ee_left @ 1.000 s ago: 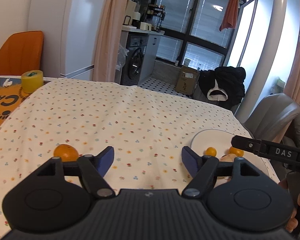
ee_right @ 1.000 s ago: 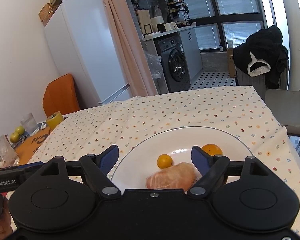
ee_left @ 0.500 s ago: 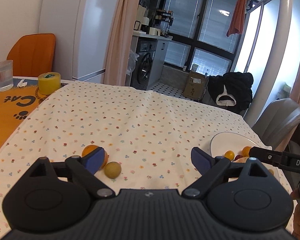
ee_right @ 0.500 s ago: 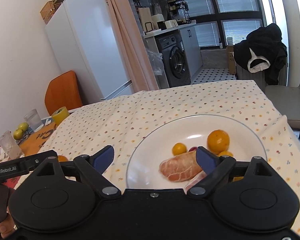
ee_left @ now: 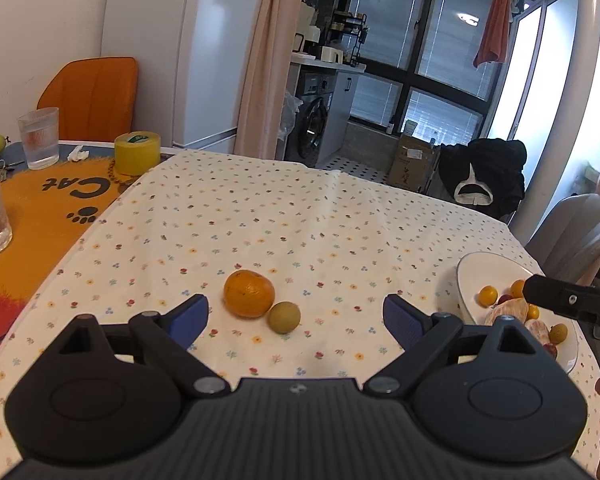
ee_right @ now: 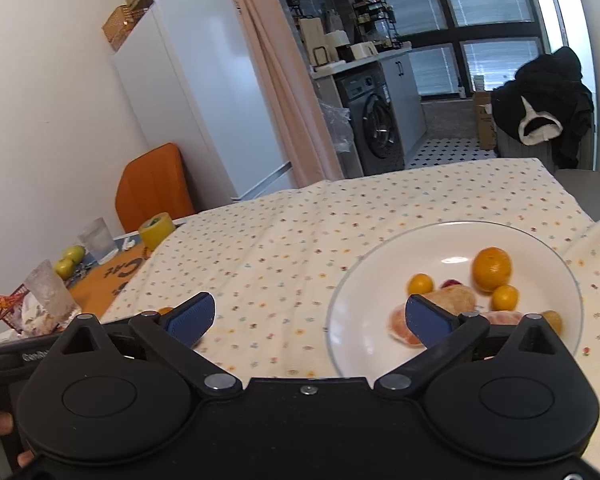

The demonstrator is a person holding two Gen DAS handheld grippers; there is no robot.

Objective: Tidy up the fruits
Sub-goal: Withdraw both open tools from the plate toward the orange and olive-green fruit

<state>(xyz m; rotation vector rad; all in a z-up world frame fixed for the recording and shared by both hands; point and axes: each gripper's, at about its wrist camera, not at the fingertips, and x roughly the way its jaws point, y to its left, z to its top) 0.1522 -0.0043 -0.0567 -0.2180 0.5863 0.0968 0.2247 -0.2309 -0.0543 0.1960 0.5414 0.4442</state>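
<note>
A tangerine (ee_left: 249, 294) and a small brownish-green round fruit (ee_left: 284, 317) lie side by side on the flowered tablecloth (ee_left: 280, 220). My left gripper (ee_left: 296, 316) stands open just short of them, nothing between its fingers. A white plate (ee_right: 384, 264) at the right holds an orange (ee_right: 491, 269), small yellow-orange fruits (ee_right: 420, 284), peeled citrus pieces (ee_right: 452, 300) and a red fruit. The same plate (ee_left: 470, 276) shows in the left wrist view. My right gripper (ee_right: 308, 318) is open above the plate's left rim, empty; its right fingertip covers part of the peeled citrus.
Two glasses (ee_left: 38, 138), a yellow tape roll (ee_left: 137, 152) and an orange "Cat" mat (ee_left: 40, 200) sit at the table's left end. Green apples (ee_right: 70, 260) lie there too. An orange chair (ee_left: 90, 100) stands behind; a grey chair (ee_left: 576, 224) is at the right.
My left gripper has swung left, bringing the tangerine and the small round fruit between its fingers' line. My right gripper has shifted left, so the plate now sits at the right.
</note>
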